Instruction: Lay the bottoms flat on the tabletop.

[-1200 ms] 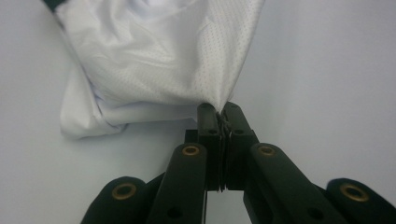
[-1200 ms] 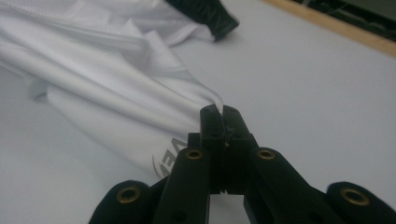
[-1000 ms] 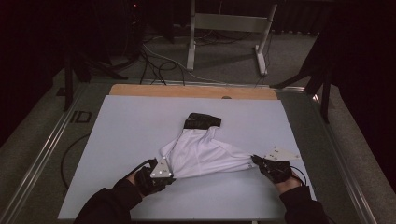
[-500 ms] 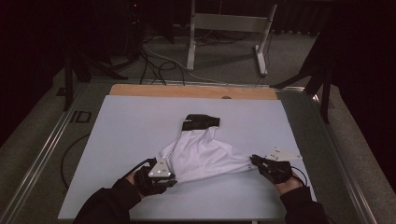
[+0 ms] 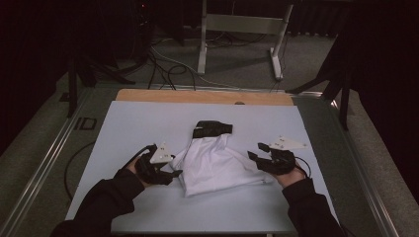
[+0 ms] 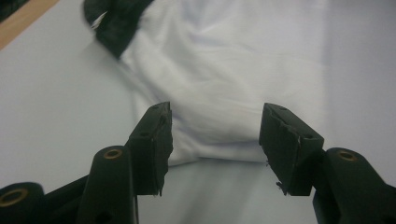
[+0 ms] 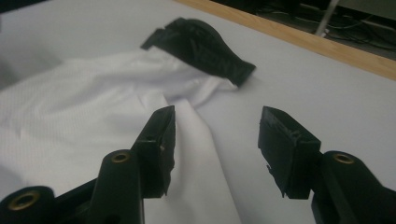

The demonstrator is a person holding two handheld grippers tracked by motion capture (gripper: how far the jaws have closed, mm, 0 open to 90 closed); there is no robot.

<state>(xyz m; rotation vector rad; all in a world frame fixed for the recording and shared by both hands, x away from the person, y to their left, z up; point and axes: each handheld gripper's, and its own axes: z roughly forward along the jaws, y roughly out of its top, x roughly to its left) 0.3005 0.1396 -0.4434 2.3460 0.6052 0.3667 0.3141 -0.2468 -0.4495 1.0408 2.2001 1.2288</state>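
High view first, reading from my left: my left gripper (image 5: 174,174) sits just off the left edge of the white garment (image 5: 217,163), its fingers spread and holding nothing. They have just been opening, and no cloth is between them. On top of it I see its grey three-cornered plate (image 5: 161,154), with small marks too tiny for me to read.

Moving right, the white garment lies crumpled near the middle of the pale worktop (image 5: 123,128), closer to my side than to the far wooden edge (image 5: 197,96). At its far end is a black band (image 5: 212,129), dark ribbed fabric joined to the white. I can make out no brand, label or print on the cloth from above.

Further right, my right gripper (image 5: 256,151) hangs just beside the garment's right edge, fingers likewise parted and empty; they too have just been opening, with nothing pinched.

From the left gripper view, the fingers (image 6: 152,140) stand apart with the garment's near hem (image 6: 219,140) lying on the worktop past them, untouched. A small pale tag or patch shows on the black band (image 6: 116,23), too blurred for me to read.

From the right gripper view, the left finger (image 7: 159,140) hovers above a white fold (image 7: 196,154), the other over bare worktop. The black band (image 7: 201,46) lies beyond them, bearing no legible writing.
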